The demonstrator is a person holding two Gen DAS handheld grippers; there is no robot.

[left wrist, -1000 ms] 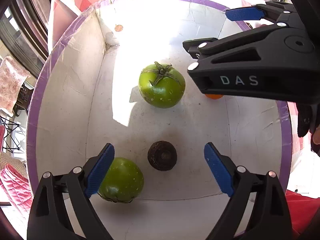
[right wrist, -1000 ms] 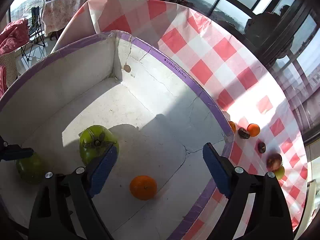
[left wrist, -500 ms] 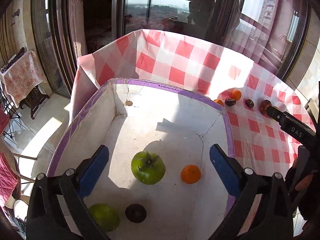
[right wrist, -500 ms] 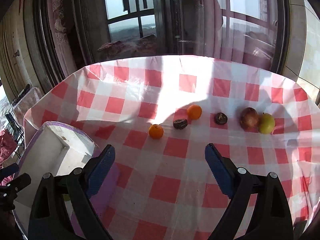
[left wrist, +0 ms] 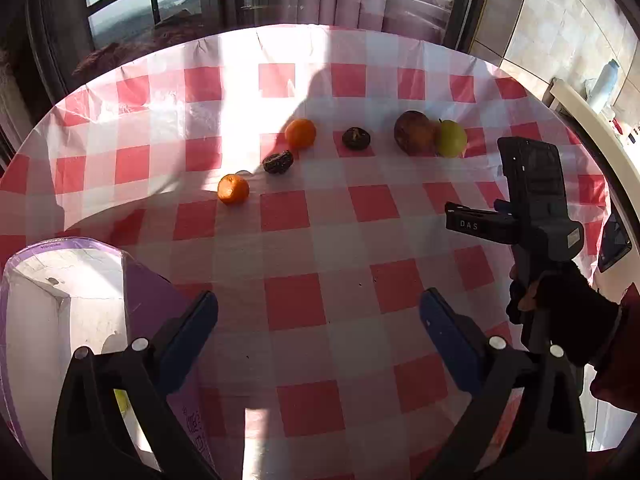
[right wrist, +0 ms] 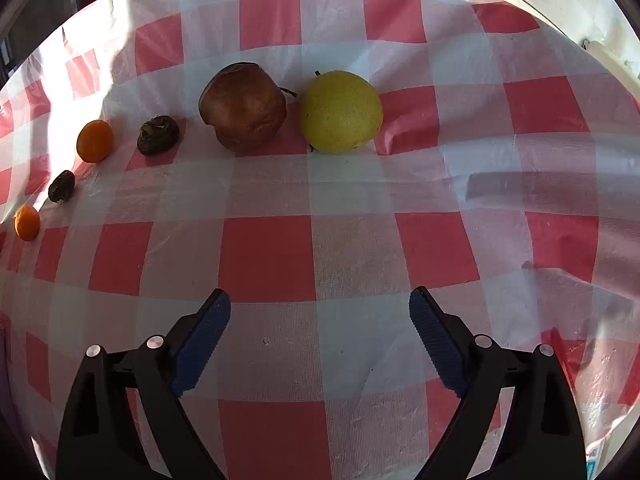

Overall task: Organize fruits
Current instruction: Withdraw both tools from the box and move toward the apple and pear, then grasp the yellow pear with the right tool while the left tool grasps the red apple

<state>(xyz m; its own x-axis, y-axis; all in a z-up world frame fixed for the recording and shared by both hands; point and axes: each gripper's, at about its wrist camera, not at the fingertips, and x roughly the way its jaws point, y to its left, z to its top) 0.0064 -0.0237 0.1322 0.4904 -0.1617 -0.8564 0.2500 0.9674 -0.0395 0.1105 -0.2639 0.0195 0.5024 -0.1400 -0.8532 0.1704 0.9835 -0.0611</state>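
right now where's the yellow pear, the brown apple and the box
yellow pear (right wrist: 340,112), right wrist view, middle of its skin
brown apple (right wrist: 243,106), right wrist view, front face
box (left wrist: 149,300), left wrist view, purple outer wall

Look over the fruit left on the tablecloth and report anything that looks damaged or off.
The brownish-red fruit beside the yellow-green pear looks dented and discoloured, possibly spoiling. Two small dark fruits look shrivelled. The two oranges seem sound.
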